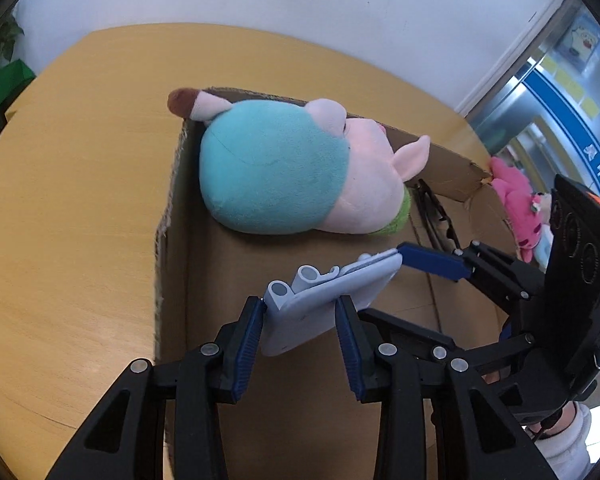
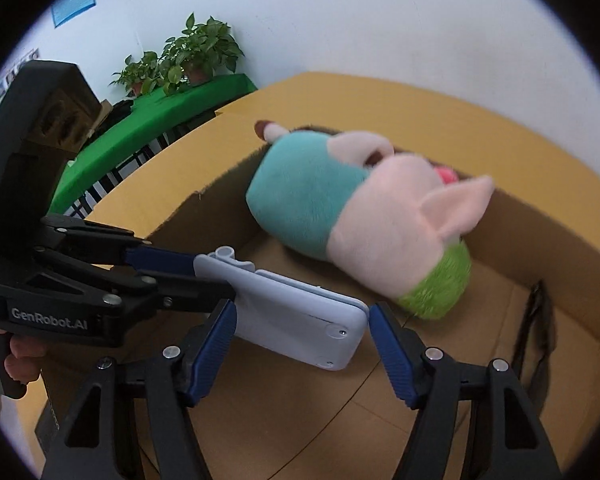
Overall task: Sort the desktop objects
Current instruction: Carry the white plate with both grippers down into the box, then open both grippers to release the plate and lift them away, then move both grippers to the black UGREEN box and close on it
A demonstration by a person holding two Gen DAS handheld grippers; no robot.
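Right over the box (image 1: 204, 264) hangs a pale blue device (image 1: 324, 300), pinched at its hinged end between the left tongs (image 1: 300, 320). The right tongs (image 2: 302, 334) stand spread, with the other end between their pads; contact cannot be told. Behind it, a plush pig (image 1: 292, 172) lies in the box on the desk (image 1: 80, 200). Only the right view shows potted plants (image 2: 180, 56); only the left shows a pink toy (image 1: 516, 204) beyond the box's corner.
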